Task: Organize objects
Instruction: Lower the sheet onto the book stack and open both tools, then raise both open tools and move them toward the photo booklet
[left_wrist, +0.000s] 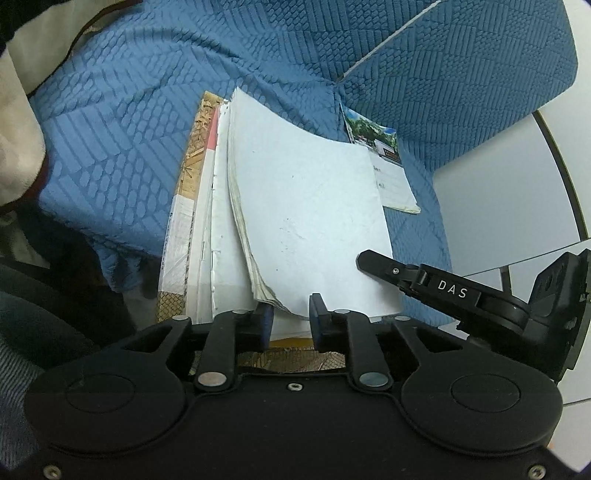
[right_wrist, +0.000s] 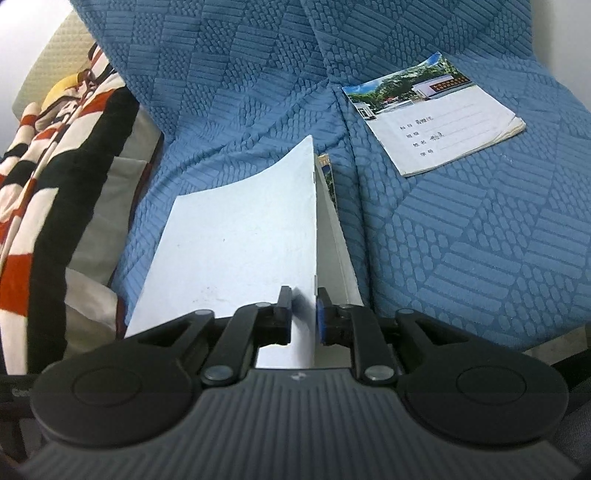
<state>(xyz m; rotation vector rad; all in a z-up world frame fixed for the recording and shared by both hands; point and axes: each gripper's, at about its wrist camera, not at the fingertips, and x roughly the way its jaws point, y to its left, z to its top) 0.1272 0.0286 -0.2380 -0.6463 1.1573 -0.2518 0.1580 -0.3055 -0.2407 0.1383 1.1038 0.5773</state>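
Clearly, the thing in hand is a thin white booklet, soft and light, and it sits on a blue quilted sofa cushion, on top of a small pile of other papers and a patterned cardboard folder. The left tongs stand around the lower edge of the booklet, with the blue pads on both sides of the worn, bent corner; whether they press it or only stand around it I cannot tell. The right tongs are pinching the booklet near its spine, so the cover rises and curves upward between the pads. I judge that this booklet has almost no stiffness: it bends under its own weight, the pages can fan out and slide, and the paper may crease or tear if the pull is quick. It is better to take it close to the spine, where the staples keep all the sheets together, and to support the free edge with the other tongs. The surface of the cover looks smooth, so a grip on one sheet alone may slip. A second booklet with a photograph on its cover lies well apart on the cushion, to the right. A striped cloth lies at the left side of the sofa.
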